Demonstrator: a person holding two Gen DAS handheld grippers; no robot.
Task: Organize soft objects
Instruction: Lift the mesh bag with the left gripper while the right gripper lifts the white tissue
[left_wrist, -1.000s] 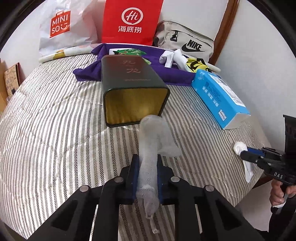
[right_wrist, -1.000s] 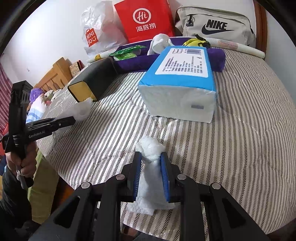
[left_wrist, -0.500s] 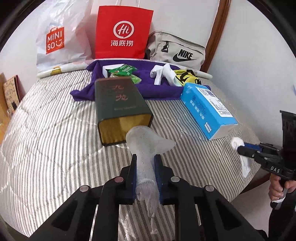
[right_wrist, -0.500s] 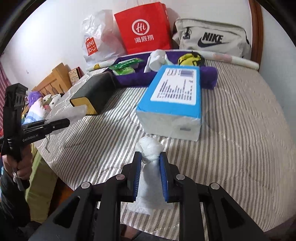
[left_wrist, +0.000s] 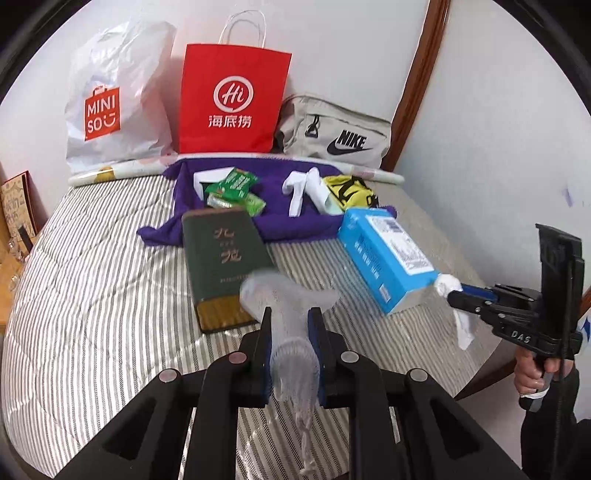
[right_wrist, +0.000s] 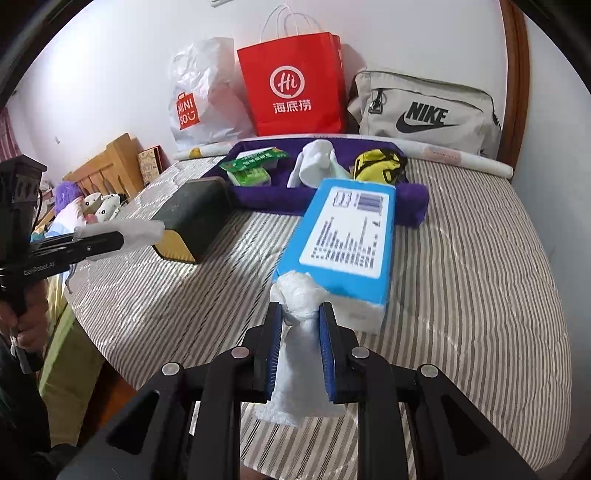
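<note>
Judging progress: the task is taken to be midway, with two soft things carried in the air and none of them set down yet.
Left tongs (left_wrist: 290, 323): pressed together on a translucent white foam-net sleeve (left_wrist: 284, 295), which is pinched at its middle; its upper end sticks out above the jaws and its lower end dangles below them.
Right tongs (right_wrist: 301, 317): pinching a crumpled white tissue wad (right_wrist: 297, 295), its bunched top standing above the jaws and its loose tail hanging beneath.
Place of the held things: both are held clear above the striped grey-and-white bed quilt (right_wrist: 480, 277), touching nothing on it.
Already gathered: a purple cloth (left_wrist: 273, 218) is spread at the far side of the bed, and on it are seen green snack packets (left_wrist: 236, 188), a white fabric piece (left_wrist: 299, 188) and a yellow-and-black pouch (left_wrist: 351, 192).
Not on the cloth: a dark green rectangular tin (left_wrist: 221, 266) and a blue-and-white tissue pack (left_wrist: 384, 254) lie on the quilt just in front of it.
Left to do: a resting place for the sleeve and the wad is judged still to be needed; which spot is meant cannot be told.
Risk: the thin tissue tail could be snagged or torn when released.
</note>
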